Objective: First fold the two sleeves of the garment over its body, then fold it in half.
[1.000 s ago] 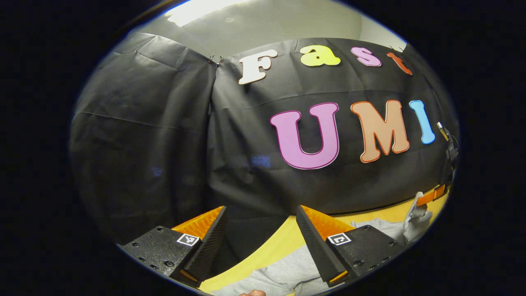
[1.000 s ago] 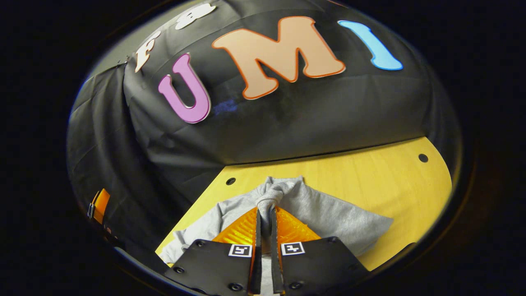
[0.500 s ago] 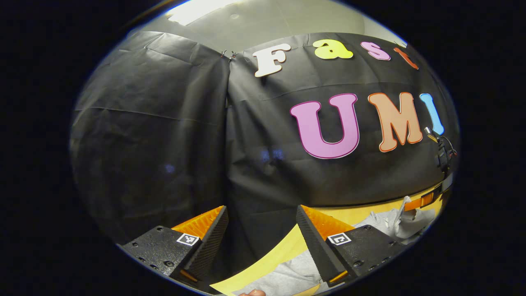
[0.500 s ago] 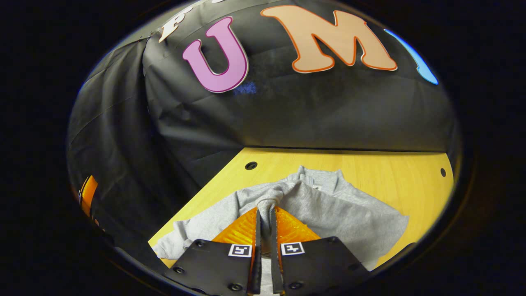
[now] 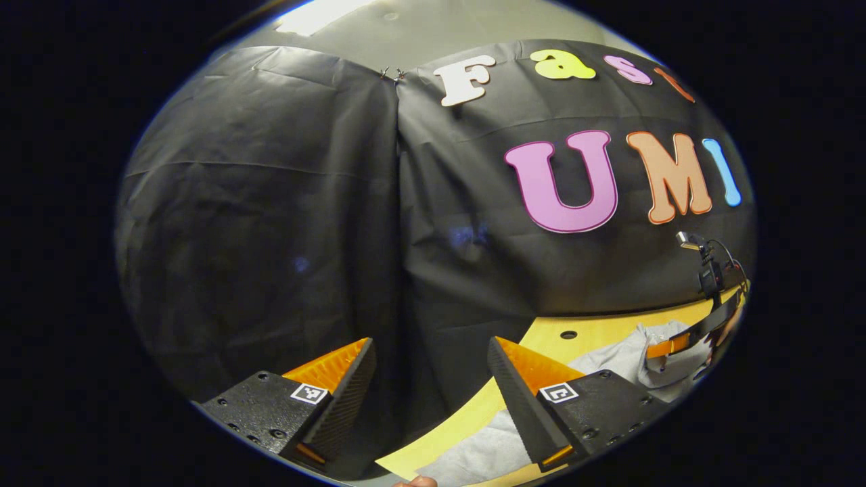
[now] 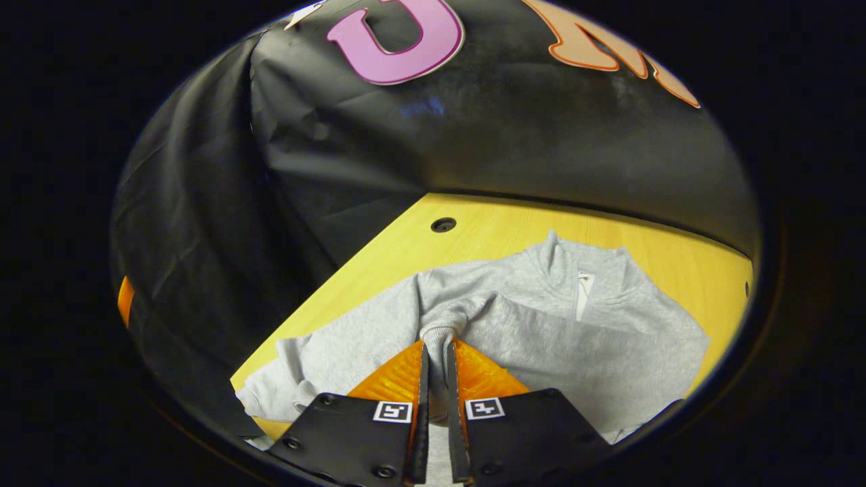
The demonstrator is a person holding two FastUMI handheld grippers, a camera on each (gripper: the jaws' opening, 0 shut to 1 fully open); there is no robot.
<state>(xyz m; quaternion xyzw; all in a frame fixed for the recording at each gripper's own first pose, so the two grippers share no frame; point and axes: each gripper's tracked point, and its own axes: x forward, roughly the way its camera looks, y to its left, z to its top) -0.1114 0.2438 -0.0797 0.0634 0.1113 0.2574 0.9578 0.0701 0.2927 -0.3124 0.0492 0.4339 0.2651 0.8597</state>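
Observation:
A grey sweatshirt (image 6: 582, 338) lies on the yellow wooden table (image 6: 500, 230), collar toward the far edge. My right gripper (image 6: 434, 345) is shut on the cuff of one sleeve (image 6: 438, 331), held low over the body of the garment. The other sleeve (image 6: 318, 358) stretches out flat to the left, toward the table's edge. In the left gripper view, my left gripper (image 5: 433, 358) is open and empty, raised near the table's left edge. Grey sweatshirt cloth (image 5: 473, 453) lies below its right finger. The right gripper (image 5: 676, 341) appears at far right over the cloth.
The black booth wall (image 6: 541, 149) rises directly behind the table. Small round holes (image 6: 443, 224) mark the tabletop near its back edge. A fingertip (image 5: 414, 481) pokes in at the bottom of the left gripper view.
My right gripper has lowered toward the sweatshirt's body with the sleeve cuff still gripped; more of the collar now shows. The left gripper view has swung left, staying open.

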